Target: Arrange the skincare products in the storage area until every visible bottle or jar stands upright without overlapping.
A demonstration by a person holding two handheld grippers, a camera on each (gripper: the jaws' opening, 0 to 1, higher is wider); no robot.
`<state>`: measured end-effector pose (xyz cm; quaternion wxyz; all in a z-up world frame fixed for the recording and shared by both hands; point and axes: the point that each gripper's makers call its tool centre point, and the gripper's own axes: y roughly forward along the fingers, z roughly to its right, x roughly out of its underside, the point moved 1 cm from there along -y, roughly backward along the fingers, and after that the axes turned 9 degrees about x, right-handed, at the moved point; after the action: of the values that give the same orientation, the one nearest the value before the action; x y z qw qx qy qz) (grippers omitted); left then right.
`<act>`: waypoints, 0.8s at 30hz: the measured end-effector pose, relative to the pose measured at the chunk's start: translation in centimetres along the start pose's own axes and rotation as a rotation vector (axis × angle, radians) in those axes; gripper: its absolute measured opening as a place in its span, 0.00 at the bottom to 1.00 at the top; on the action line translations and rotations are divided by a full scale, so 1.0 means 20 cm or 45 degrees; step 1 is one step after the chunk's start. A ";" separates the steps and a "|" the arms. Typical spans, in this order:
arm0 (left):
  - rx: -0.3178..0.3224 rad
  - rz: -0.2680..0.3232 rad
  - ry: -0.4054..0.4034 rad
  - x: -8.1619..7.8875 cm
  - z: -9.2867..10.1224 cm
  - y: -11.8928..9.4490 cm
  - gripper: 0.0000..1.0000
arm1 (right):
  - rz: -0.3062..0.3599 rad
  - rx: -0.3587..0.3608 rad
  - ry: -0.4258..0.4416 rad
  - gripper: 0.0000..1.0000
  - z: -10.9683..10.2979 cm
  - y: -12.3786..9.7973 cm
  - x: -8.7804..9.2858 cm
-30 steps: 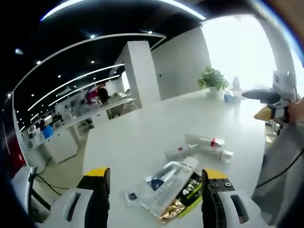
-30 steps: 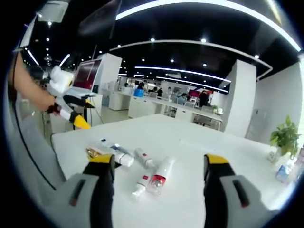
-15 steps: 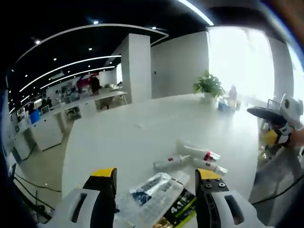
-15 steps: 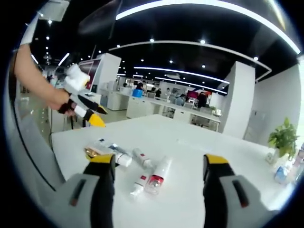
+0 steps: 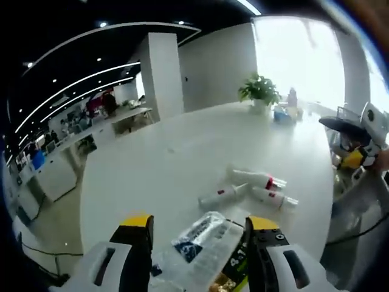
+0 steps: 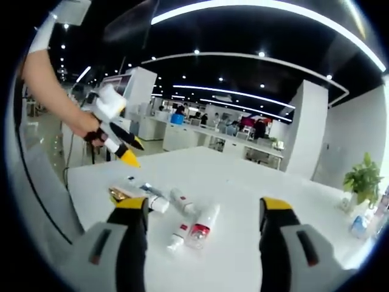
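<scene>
On the white tabletop (image 5: 182, 164) the skincare products lie on their sides near one edge. In the left gripper view, the left hand-held gripper (image 5: 199, 237) points down toward them with its yellow-tipped jaws spread wide and holding nothing; between the jaws lies a clear plastic bottle (image 5: 200, 246) with a dark label, touching a black-and-gold sachet (image 5: 234, 271) just beside it. Farther along the tabletop are a small white tube (image 5: 220, 196), a white bottle with a red band (image 5: 255, 178) and another white bottle (image 5: 275, 198), all lying flat and close together. At the right edge of this view the right hand-held gripper (image 5: 352, 159) is raised off the tabletop's edge, held in a hand. In the right gripper view, its own jaws stand wide apart and empty, aimed level across the tabletop at the cluster of lying products (image 6: 176, 213). There the person's bare forearm (image 6: 51, 79) reaches in from the left, and the hand (image 6: 91, 131) tilts the left hand-held gripper downward, its yellow tip just above the products. A potted plant (image 5: 259, 91) stands at the far end.
</scene>
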<state>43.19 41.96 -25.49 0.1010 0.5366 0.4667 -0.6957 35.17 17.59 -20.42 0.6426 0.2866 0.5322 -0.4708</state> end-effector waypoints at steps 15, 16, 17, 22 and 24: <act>0.057 -0.304 0.086 0.18 -0.04 0.10 0.64 | -0.007 0.001 -0.010 0.76 0.00 0.00 0.01; 0.061 -0.323 0.090 0.20 -0.04 0.10 0.64 | -0.008 0.000 -0.011 0.76 0.00 0.00 0.01; 0.068 -0.340 0.097 0.21 -0.05 0.12 0.64 | -0.008 0.000 -0.014 0.76 0.00 0.01 0.01; 0.071 -0.398 0.103 0.24 -0.05 0.14 0.67 | -0.011 -0.001 -0.018 0.76 0.00 0.01 0.02; 0.074 -0.424 0.097 0.27 -0.06 0.15 0.68 | -0.011 0.000 -0.019 0.75 0.00 0.01 0.01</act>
<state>43.81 43.16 -31.62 -0.0489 0.4804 0.5325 -0.6952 35.32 17.56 -20.71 0.6447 0.2807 0.5286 -0.4755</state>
